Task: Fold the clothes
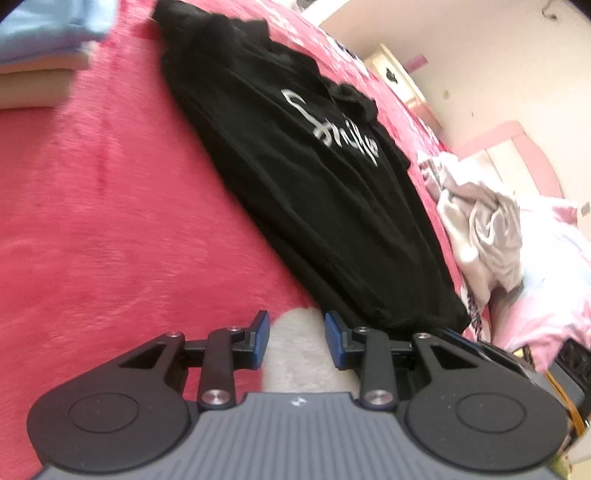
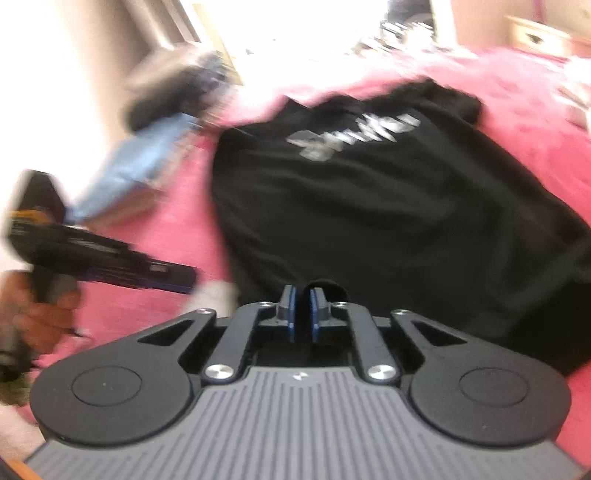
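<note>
Ahead of both grippers, black shirt [image 1: 314,192] lies flat on red blanket [image 1: 110,221].

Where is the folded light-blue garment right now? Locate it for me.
The folded light-blue garment sits in the top-left corner of the left wrist view, on a small stack on the pink bedspread, left of the black shirt. The right wrist view shows it blurred, upper left.
</note>
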`<state>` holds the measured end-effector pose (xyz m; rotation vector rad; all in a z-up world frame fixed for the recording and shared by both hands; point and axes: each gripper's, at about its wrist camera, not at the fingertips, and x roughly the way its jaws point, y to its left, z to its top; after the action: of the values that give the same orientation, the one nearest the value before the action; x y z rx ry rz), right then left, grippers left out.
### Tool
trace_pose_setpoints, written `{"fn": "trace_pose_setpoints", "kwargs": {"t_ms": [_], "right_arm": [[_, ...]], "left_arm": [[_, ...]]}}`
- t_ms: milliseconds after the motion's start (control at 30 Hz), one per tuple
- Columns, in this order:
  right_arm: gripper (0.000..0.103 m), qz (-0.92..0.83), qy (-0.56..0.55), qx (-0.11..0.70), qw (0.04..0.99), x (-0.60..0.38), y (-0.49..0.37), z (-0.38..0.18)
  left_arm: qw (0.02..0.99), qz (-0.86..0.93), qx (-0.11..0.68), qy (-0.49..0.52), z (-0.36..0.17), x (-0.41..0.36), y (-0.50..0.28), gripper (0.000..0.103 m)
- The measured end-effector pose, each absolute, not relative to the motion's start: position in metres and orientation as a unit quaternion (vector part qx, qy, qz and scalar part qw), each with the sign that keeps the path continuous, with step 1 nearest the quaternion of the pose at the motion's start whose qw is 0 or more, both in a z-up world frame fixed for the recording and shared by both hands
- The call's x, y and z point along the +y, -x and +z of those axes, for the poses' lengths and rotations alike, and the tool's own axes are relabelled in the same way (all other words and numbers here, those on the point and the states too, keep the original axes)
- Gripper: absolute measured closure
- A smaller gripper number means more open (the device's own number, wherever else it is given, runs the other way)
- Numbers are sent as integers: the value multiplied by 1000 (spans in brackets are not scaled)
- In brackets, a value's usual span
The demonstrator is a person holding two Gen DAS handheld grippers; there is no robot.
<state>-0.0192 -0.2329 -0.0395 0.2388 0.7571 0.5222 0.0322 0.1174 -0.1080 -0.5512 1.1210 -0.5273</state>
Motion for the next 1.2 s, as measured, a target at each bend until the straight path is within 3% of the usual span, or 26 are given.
{"fn": "trace_pose_setpoints", "kwargs": {"t_ms": [133, 400, 700, 800, 867, 933, 1000, 1033, 1067, 1133, 1200], "right_arm": [[98, 364, -122, 336, 860, -208, 40, -16], [98, 461, -110, 393, 788, -166, 60, -23], [92, 309, 23, 388, 868, -169, 58, -27], [84, 305, 77, 379, 870, -155, 56, -35], [63, 315, 119, 375, 864, -138, 55, -42], [60, 319, 169, 376, 853, -120, 52, -53], [62, 302, 212, 393, 842, -108, 42, -70], [69, 292, 219, 404, 839, -106, 37, -76], [86, 281, 209, 413, 841, -109, 33, -79], [98, 265, 151, 422, 854, -123, 26, -71], [99, 258, 61, 418, 869, -150, 24, -55]], "left_arm": [[782, -234, 510, 271, -101, 143, -24, 67], [765, -225, 512, 319, -110, 170, -27, 67], [756, -249, 518, 312, -117, 146, -33, 67], [757, -250, 522, 303, -118, 139, -29, 67], [756, -251, 524, 302, -119, 137, -28, 67], [756, -250, 525, 302, -119, 138, -27, 66], [755, -248, 526, 302, -120, 138, -26, 66], [755, -247, 526, 303, -120, 138, -26, 66], [755, -247, 526, 303, -120, 138, -25, 66], [755, -245, 525, 308, -120, 140, -27, 66], [752, -244, 524, 316, -122, 142, -29, 65]]}}
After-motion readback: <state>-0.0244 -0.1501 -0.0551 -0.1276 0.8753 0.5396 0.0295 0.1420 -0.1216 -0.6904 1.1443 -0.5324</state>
